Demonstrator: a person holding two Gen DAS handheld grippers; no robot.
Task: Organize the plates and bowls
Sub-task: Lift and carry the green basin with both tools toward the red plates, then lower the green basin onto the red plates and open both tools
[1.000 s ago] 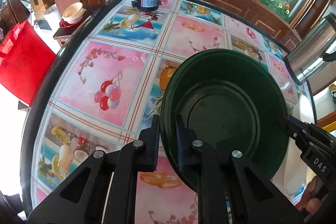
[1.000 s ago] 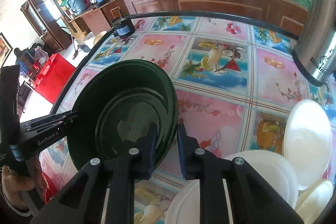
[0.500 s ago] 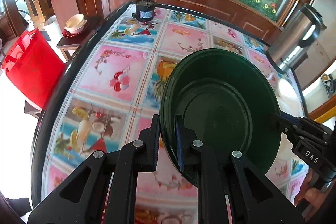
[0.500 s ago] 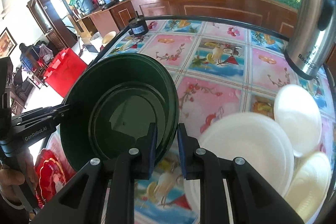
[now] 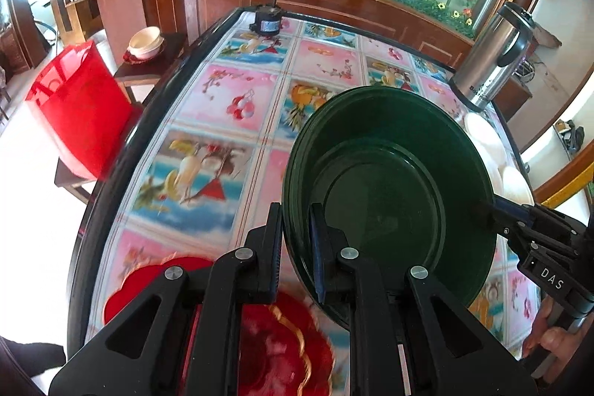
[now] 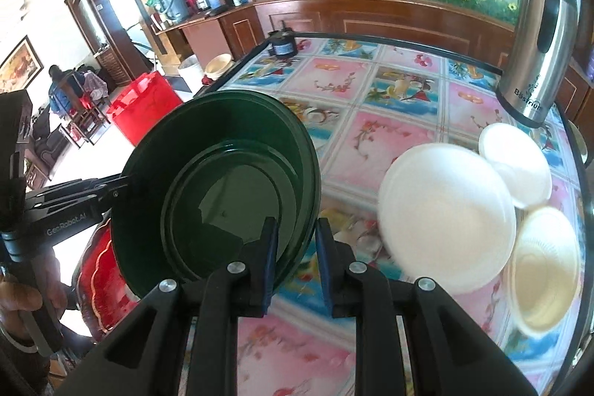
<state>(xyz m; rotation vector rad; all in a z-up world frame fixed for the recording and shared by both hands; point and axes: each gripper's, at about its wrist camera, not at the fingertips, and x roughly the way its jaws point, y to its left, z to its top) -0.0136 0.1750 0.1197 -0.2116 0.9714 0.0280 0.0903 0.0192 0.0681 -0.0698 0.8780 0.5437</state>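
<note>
Above the red scalloped plate (image 5: 282, 351) at the near edge of the worktop (image 5: 222, 106), the stack of dark green plates (image 5: 389, 188) hangs tilted, carried by both claws. Left claw (image 5: 296, 247) is clamped on the stack's near-left rim, right claw (image 6: 295, 260) on the opposite rim. From the red plate, the green stack sits up and slightly toward the steel thermos (image 6: 538, 43). White plates (image 6: 445, 214) and a cream bowl (image 6: 544, 270) lie well apart on the thermos side, so nothing blocks a straight drop.
</note>
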